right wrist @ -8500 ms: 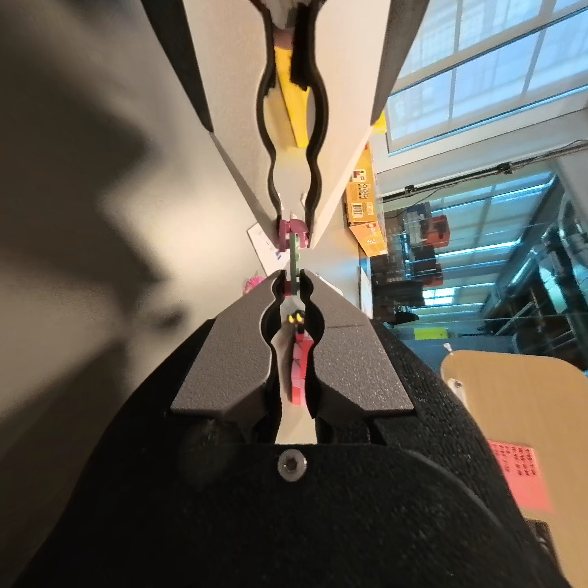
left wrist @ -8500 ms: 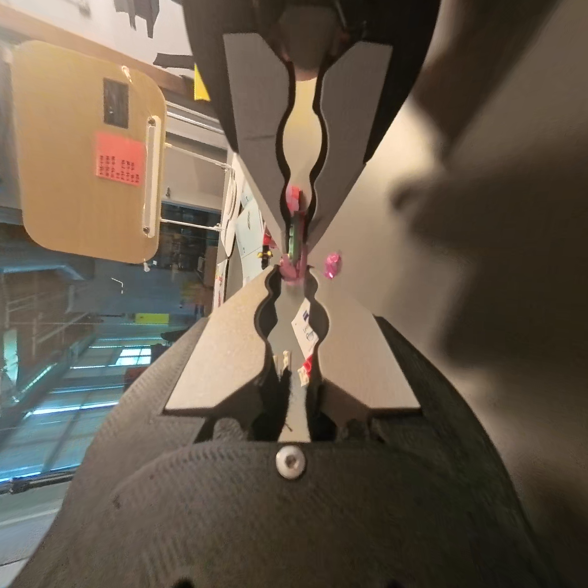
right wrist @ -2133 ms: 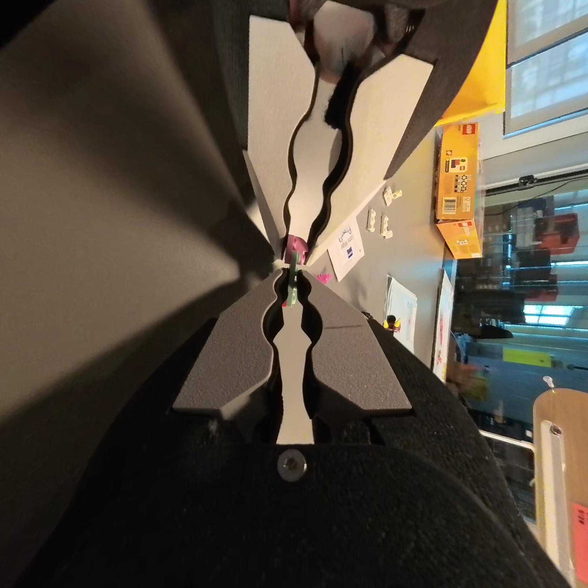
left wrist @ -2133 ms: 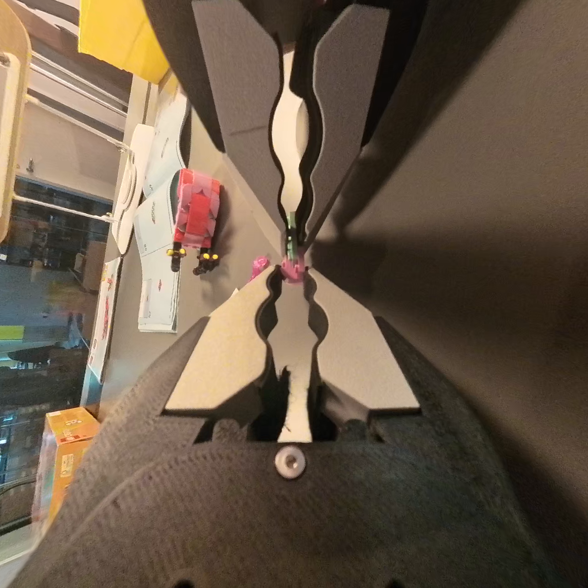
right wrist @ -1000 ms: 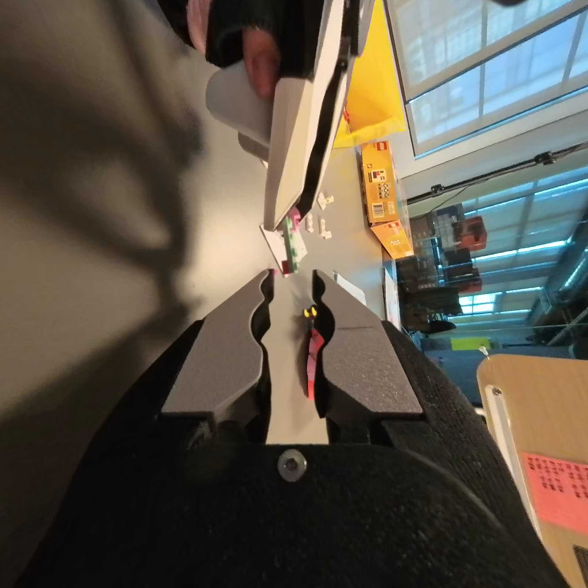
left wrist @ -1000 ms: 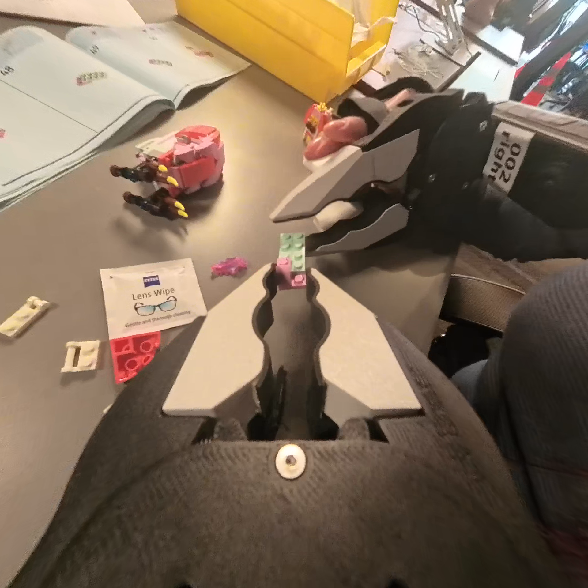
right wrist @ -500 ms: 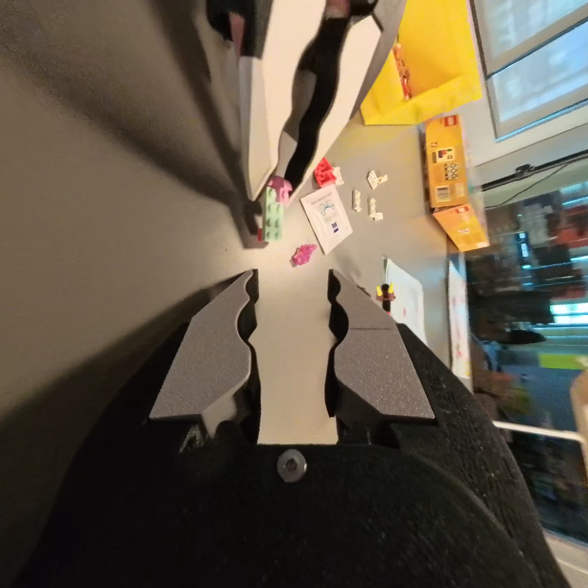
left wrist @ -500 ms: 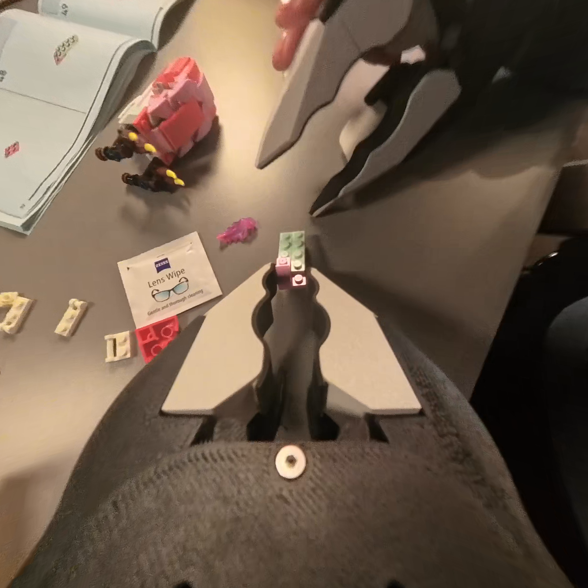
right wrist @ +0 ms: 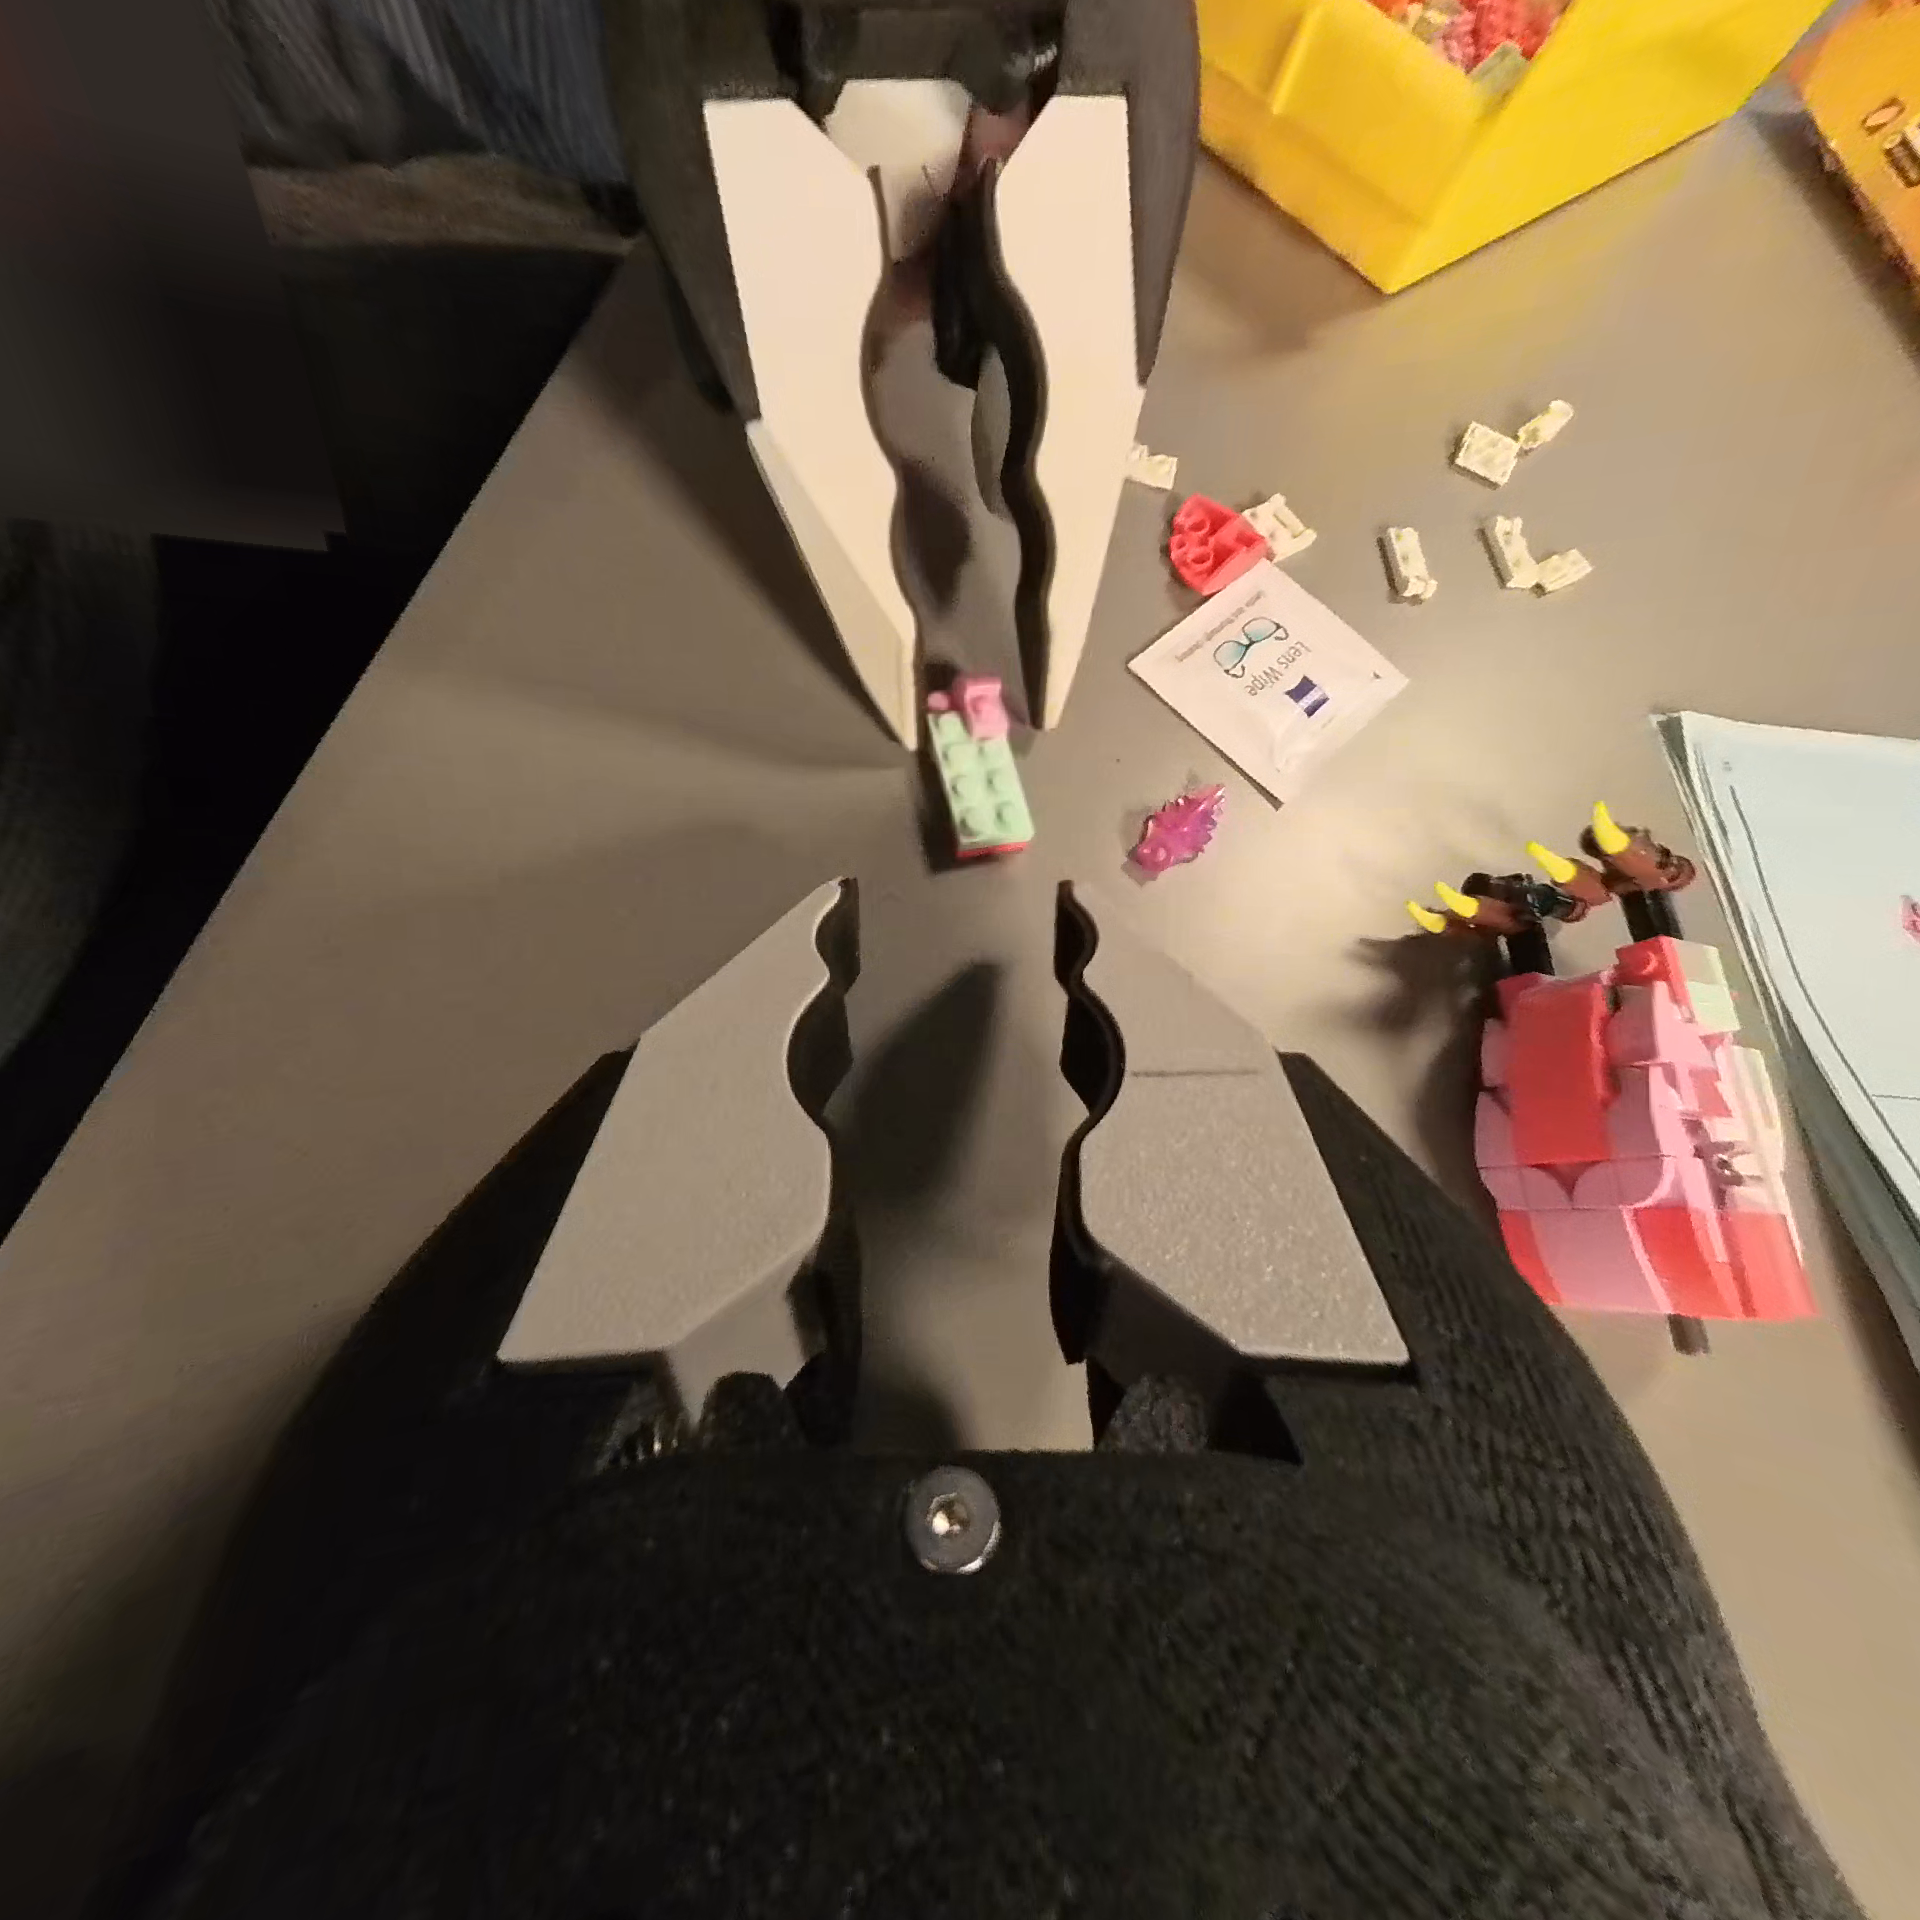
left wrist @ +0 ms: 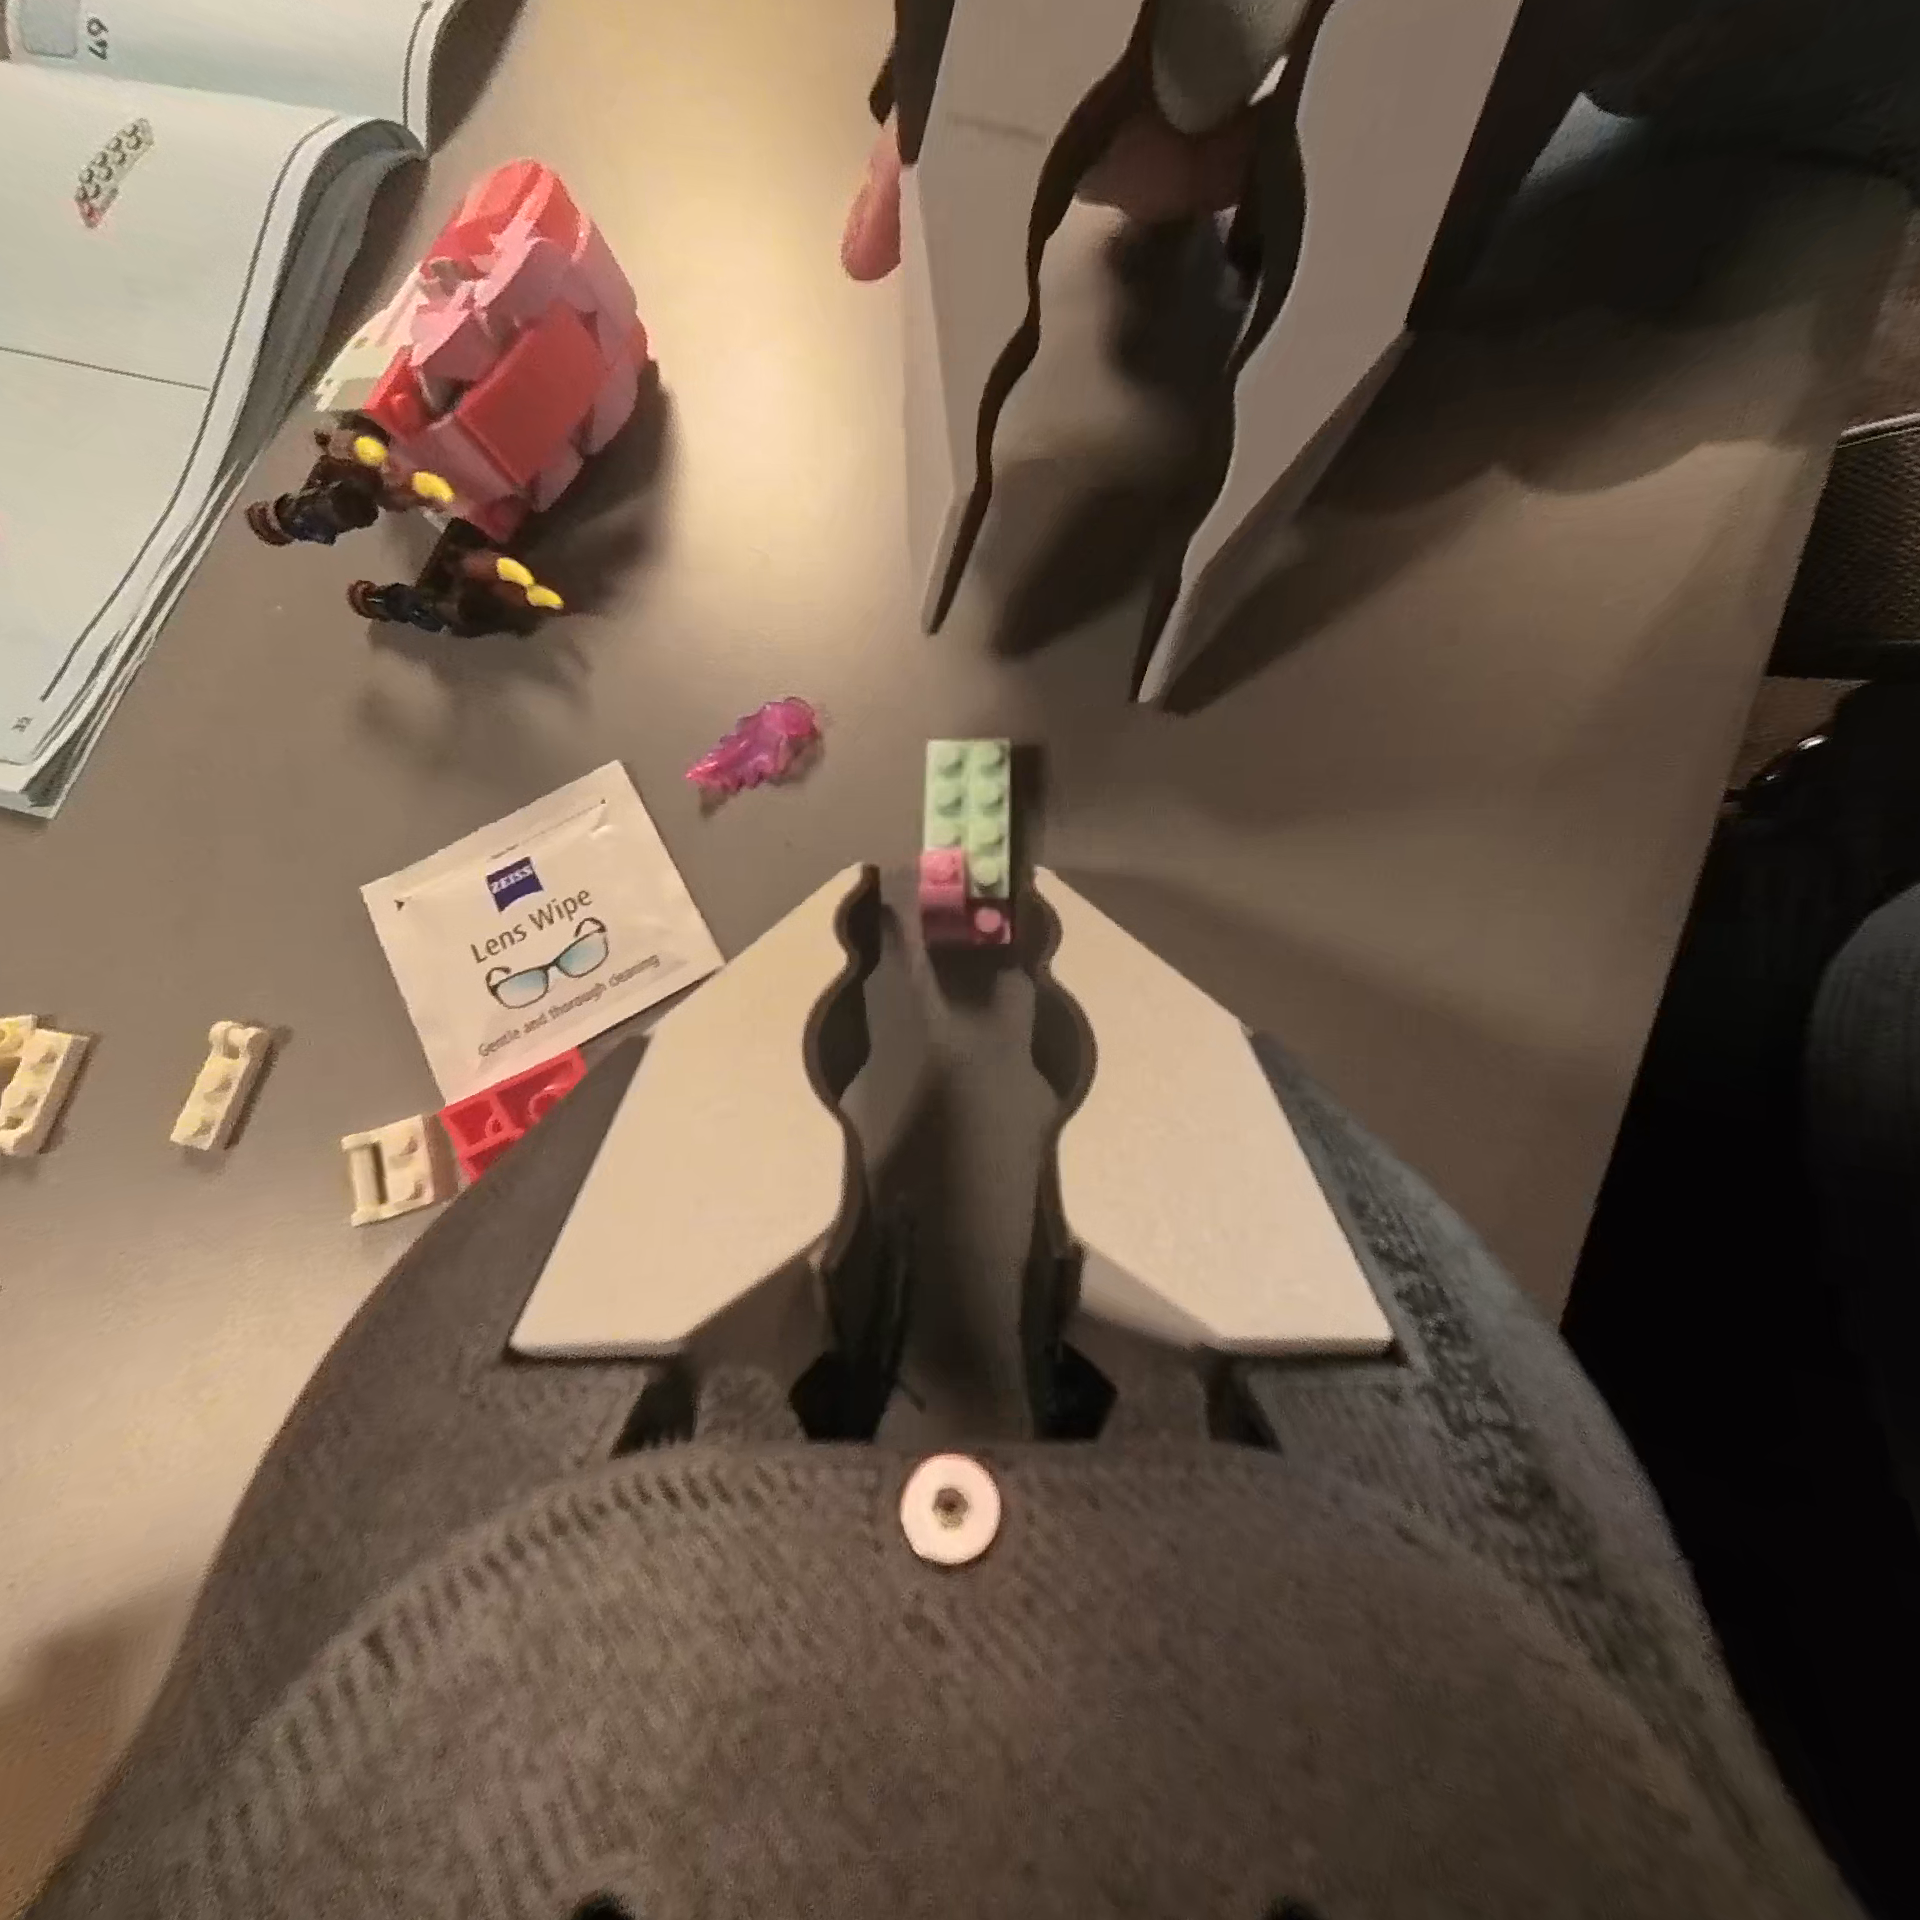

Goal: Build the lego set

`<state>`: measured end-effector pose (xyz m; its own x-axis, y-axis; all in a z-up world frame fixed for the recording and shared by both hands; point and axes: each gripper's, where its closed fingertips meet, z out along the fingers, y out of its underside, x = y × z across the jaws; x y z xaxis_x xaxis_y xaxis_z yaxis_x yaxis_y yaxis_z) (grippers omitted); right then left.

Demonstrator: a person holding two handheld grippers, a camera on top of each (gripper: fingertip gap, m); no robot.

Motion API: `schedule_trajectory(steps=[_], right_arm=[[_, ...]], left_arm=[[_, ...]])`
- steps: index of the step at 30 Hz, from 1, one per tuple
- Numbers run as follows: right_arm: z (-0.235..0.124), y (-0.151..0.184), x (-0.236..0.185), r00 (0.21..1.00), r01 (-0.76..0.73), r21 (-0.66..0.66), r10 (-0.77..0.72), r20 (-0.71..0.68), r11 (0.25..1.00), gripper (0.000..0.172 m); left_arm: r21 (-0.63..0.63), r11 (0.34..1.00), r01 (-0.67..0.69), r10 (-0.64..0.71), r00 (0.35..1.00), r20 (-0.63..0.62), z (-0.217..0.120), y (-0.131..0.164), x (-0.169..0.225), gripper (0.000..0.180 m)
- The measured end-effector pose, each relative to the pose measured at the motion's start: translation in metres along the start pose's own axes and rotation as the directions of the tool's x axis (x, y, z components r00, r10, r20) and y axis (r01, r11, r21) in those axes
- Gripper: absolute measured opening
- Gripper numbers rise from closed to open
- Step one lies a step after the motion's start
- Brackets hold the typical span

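Left gripper (left wrist: 951, 883) jaws spread; small brick assembly (mint green plate, pink pieces) (left wrist: 971, 831) lies on the bench (left wrist: 1351, 831) between its tips, near the bench edge, gap visible at the left pad. Right gripper (right wrist: 956, 894) jaws spread, bare, just beside the assembly. Pink translucent piece (left wrist: 758, 743) and white wipe sachet (left wrist: 540, 925) nearby.

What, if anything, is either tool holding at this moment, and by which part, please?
Nothing is held. The left tool stands open around the pink end of the green-and-pink brick piece on the table, with a gap at its left finger. The right tool is open and bare.
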<state>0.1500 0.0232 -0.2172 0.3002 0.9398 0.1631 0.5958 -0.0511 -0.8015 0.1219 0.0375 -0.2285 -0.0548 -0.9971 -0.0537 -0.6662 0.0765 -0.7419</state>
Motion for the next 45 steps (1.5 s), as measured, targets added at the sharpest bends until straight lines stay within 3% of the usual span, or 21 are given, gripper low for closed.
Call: schedule_trajectory(steps=[4, 8, 12, 13, 17, 20, 22, 24, 26, 32, 33, 35, 37, 45], right_arm=[[-0.004, -0.006, 0.009, 0.999, 0.009, 0.045, -0.007, -0.051, 0.999, 0.036], [-0.014, -0.020, 0.033, 0.968, 0.105, 0.130, -0.071, -0.243, 0.986, 0.036], [-0.033, -0.040, 0.054, 0.881, 0.217, 0.218, -0.095, -0.463, 0.951, 0.033], [-0.038, -0.043, 0.059, 0.856, 0.237, 0.233, -0.089, -0.509, 0.943, 0.030], [-0.053, -0.034, 0.084, 0.698, 0.298, 0.113, -0.136, -0.703, 0.948, 0.023], [-0.066, -0.033, 0.095, 0.624, 0.300, 0.103, -0.114, -0.773, 0.948, 0.020], [-0.074, -0.031, 0.103, 0.590, 0.288, 0.123, -0.075, -0.804, 0.950, 0.018], [-0.081, -0.027, 0.111, 0.559, 0.267, 0.133, -0.041, -0.828, 0.954, 0.018], [-0.086, -0.024, 0.119, 0.529, 0.248, 0.140, -0.013, -0.849, 0.959, 0.018], [-0.093, -0.015, 0.133, 0.462, 0.207, 0.109, 0.001, -0.887, 0.972, 0.017], [-0.093, -0.014, 0.135, 0.453, 0.202, 0.100, -0.002, -0.892, 0.974, 0.017], [-0.093, -0.012, 0.138, 0.438, 0.194, 0.084, -0.009, -0.899, 0.977, 0.016], [-0.094, -0.010, 0.141, 0.418, 0.189, 0.058, -0.026, -0.908, 0.980, 0.016], [-0.091, -0.003, 0.149, 0.355, 0.147, -0.029, -0.080, -0.931, 0.989, 0.015]], left_arm=[[0.008, 1.000, 0.021, -0.021, 1.000, -0.008, -0.004, 0.004, 0.001, 0.038], [0.039, 0.999, 0.038, -0.040, 0.998, 0.049, -0.022, 0.007, -0.003, 0.046], [0.213, 0.972, 0.096, -0.120, 0.987, 0.105, -0.072, -0.004, -0.007, 0.046], [0.254, 0.962, 0.104, -0.137, 0.984, 0.116, -0.088, -0.004, -0.008, 0.039], [0.387, 0.916, 0.104, -0.202, 0.954, 0.222, -0.162, 0.001, -0.027, 0.032], [0.400, 0.908, 0.127, -0.281, 0.892, 0.354, -0.219, 0.018, -0.063, 0.032], [0.388, 0.899, 0.205, -0.387, 0.785, 0.483, -0.254, 0.038, -0.105, 0.023], [0.339, 0.907, 0.251, -0.409, 0.718, 0.563, -0.275, 0.055, -0.143, 0.017], [0.251, 0.915, 0.314, -0.402, 0.713, 0.574, -0.276, 0.071, -0.174, 0.017], [-0.048, 0.904, 0.424, -0.348, 0.798, 0.492, -0.248, 0.106, -0.233, 0.017], [-0.084, 0.896, 0.436, -0.357, 0.819, 0.449, -0.242, 0.110, -0.235, 0.018], [-0.112, 0.912, 0.395, -0.365, 0.905, 0.220, -0.224, 0.099, -0.219, 0.030], [-0.113, 0.909, 0.402, -0.397, 0.916, 0.063, -0.212, 0.091, -0.208, 0.038], [-0.386, 0.885, 0.261, -0.296, 0.955, -0.034, -0.171, 0.130, -0.203, 0.027]])
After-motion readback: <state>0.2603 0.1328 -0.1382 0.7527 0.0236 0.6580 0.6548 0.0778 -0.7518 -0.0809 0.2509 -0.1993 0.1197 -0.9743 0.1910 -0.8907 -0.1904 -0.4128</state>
